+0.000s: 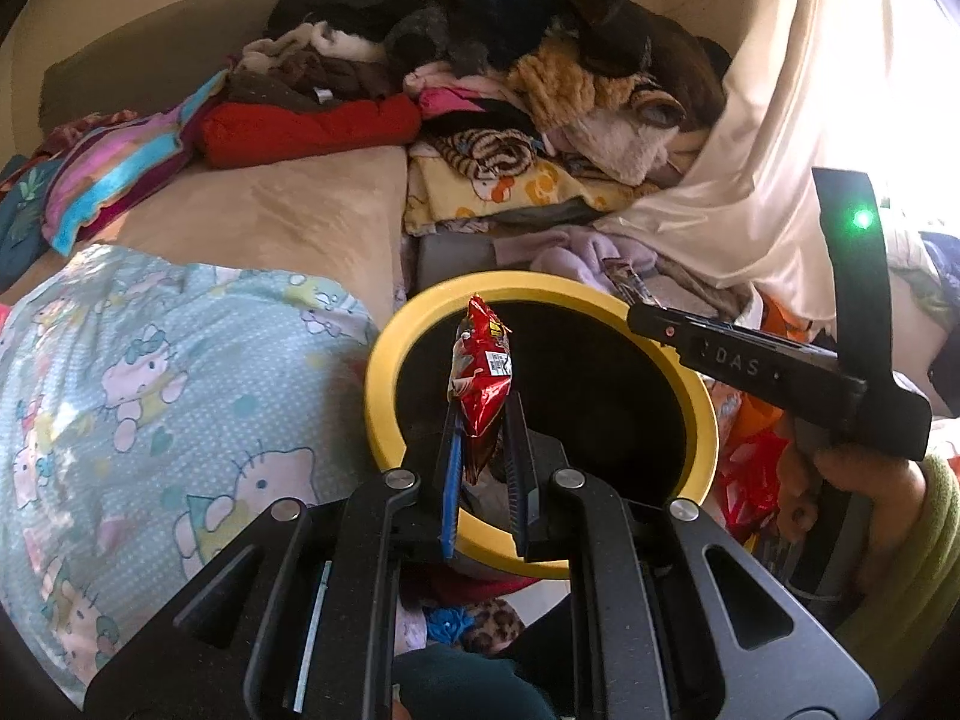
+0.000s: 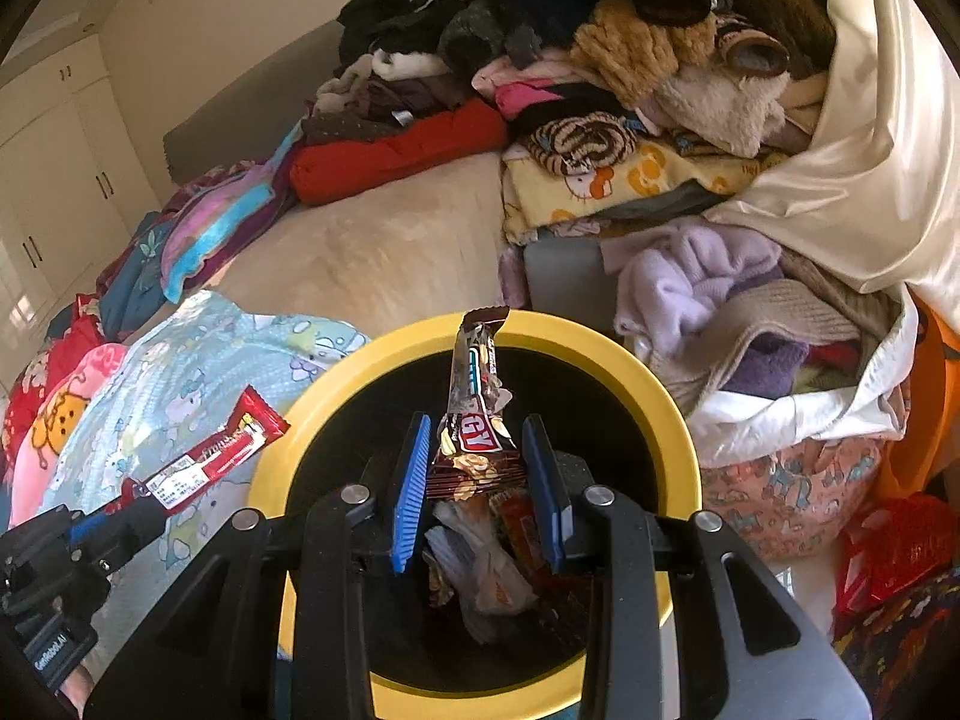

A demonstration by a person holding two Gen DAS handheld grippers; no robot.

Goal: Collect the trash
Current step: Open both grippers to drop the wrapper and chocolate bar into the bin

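Note:
A black bin with a yellow rim (image 1: 384, 372) (image 2: 600, 354) stands beside the bed. My left gripper (image 1: 483, 420) is shut on a red snack wrapper (image 1: 480, 360), which stands upright above the bin's left side. In the right wrist view the left gripper (image 2: 144, 507) comes in from the lower left, and its red wrapper (image 2: 222, 456) reaches toward the rim. My right gripper (image 2: 477, 426) is shut on a brown snack-bar wrapper (image 2: 474, 372) over the bin's mouth. In the left wrist view the right gripper (image 1: 645, 318) pokes over the far right rim. Crumpled trash (image 2: 480, 564) lies in the bin.
A blue cartoon-print quilt (image 1: 150, 390) and a beige blanket (image 2: 372, 252) cover the bed to the left. Piled clothes (image 1: 480, 60) and a cream curtain (image 2: 870, 180) crowd the back and right. Bags and red packaging (image 2: 888, 546) sit right of the bin. White wardrobe doors (image 2: 54, 180) stand at far left.

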